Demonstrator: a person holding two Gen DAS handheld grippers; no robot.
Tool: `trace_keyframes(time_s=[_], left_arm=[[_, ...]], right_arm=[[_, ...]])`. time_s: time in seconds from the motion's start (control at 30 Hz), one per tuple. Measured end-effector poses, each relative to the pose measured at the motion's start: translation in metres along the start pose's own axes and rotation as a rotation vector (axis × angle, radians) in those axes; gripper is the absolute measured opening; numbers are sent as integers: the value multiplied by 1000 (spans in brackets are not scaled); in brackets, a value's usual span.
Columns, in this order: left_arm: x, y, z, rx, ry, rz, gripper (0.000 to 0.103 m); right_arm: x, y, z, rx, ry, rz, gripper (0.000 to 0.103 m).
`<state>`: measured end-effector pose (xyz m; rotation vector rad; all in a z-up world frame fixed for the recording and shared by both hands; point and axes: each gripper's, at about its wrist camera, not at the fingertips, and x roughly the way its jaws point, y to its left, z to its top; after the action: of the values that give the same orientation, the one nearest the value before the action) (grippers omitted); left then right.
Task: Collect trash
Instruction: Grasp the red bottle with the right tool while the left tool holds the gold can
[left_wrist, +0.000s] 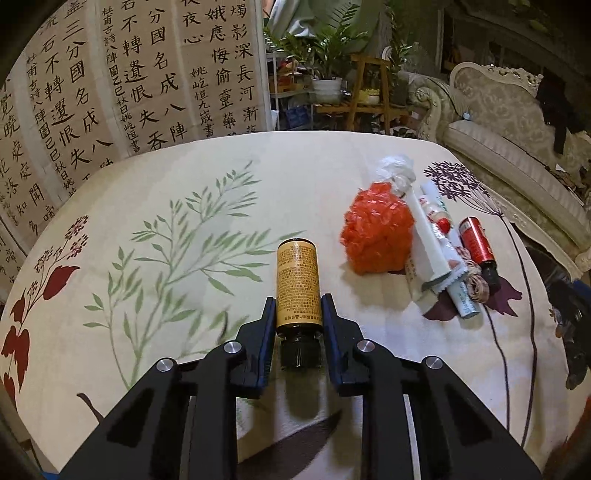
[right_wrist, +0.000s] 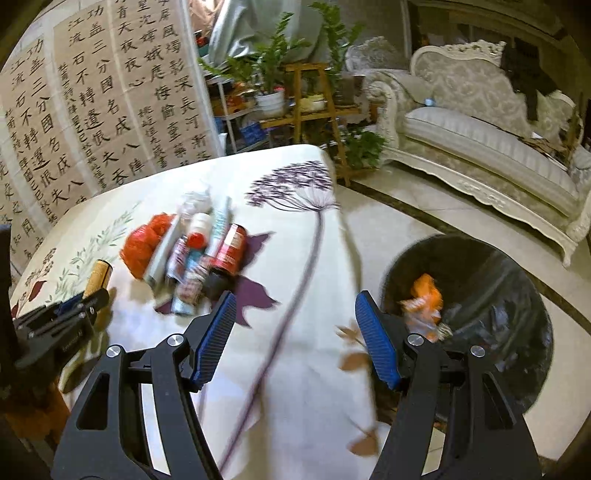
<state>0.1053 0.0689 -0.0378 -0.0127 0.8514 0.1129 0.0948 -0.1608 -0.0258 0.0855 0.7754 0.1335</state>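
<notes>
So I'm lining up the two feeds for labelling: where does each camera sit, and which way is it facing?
Left wrist: rides on the left claw, looking forward over the floral tablecloth at the amber bottle held between its fingers; its own black fingers show.
Right wrist: rides on the open right claw, looking across the table's edge toward the black trash bin on the floor; its blue-padded fingers show.
Shared: the amber bottle, the left claw, the orange mesh ball and trash pile, calligraphy screen, sofa.

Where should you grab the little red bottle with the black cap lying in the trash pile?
Probably the red bottle by its round red middle, the free right hand-held gripper coming from above, fingers across its width. It lies flat, with the white tube close on one side.
</notes>
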Motion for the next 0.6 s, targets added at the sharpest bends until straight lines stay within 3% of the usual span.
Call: trace_keyframes(time_s=[0.33, 0.6], left_arm=[[7, 27, 5, -17, -9, 20, 25], [11, 33, 8, -24, -12, 14, 25]], right_arm=[[44, 39, 27, -63, 51, 16, 44], [69, 46, 30, -78, 117, 4, 24]])
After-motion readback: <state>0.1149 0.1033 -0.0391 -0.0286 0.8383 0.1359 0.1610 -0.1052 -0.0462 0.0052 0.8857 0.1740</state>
